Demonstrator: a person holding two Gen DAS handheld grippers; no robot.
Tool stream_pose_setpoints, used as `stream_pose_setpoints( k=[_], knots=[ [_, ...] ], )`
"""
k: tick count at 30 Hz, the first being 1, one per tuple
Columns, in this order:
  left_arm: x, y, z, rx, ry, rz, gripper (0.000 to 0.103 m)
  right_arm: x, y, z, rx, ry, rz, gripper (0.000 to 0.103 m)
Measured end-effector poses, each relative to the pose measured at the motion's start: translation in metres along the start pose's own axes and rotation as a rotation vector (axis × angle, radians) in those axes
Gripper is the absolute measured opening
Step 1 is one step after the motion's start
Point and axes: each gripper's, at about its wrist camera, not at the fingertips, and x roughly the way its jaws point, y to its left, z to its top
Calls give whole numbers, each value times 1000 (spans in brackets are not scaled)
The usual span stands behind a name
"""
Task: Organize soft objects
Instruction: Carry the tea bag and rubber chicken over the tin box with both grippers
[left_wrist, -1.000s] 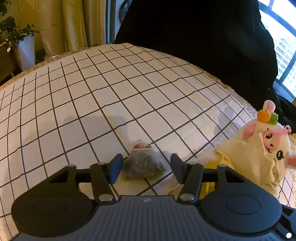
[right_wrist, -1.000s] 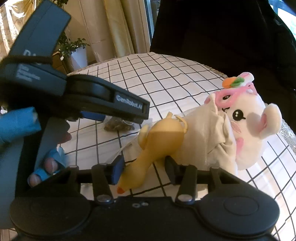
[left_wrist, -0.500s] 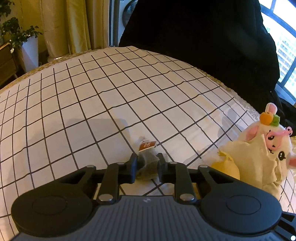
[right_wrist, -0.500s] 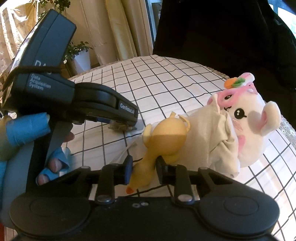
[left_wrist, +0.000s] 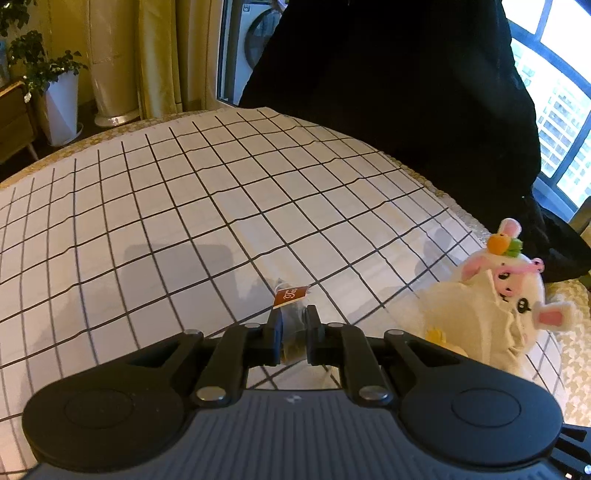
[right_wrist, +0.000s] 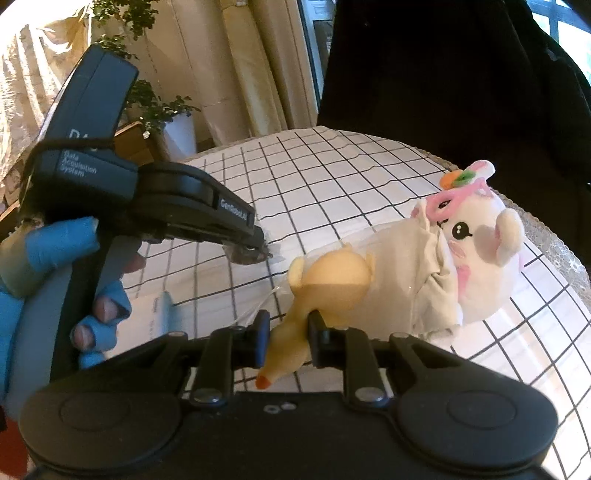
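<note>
The left gripper (left_wrist: 293, 330) has its two fingers drawn close together, pinching a small clear sachet (left_wrist: 293, 332) of dark contents with a red paper tag (left_wrist: 290, 295) standing up just beyond the fingertips; from the right wrist view the same gripper (right_wrist: 264, 253) holds the sachet just above the checked tablecloth (left_wrist: 184, 206), with a blue-gloved hand (right_wrist: 55, 280) around its handle. The right gripper (right_wrist: 288, 332) is likewise nearly closed, its fingers clamped on the narrow neck of a yellow rubber chicken (right_wrist: 325, 288), whose orange beak points back toward the camera and whose round body lies ahead. Touching the chicken's body on the far right side is a white plush animal (right_wrist: 476, 254) in pink glasses, wrapped in cream cloth and lying near the right edge of the table. A potted plant (left_wrist: 55, 92) stands on the floor beyond the far left corner.
</note>
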Motion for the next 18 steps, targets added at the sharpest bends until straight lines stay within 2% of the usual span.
stream_pose_setpoints(
  k=[9,18],
  knots=[
    [-49,7,-11,2,1,-9,12,-40,6,-1,-39,-24,48,20],
    [-107,21,-38,-2,19,3,12,-86,36,-3,-113,-44,136,20]
  ],
)
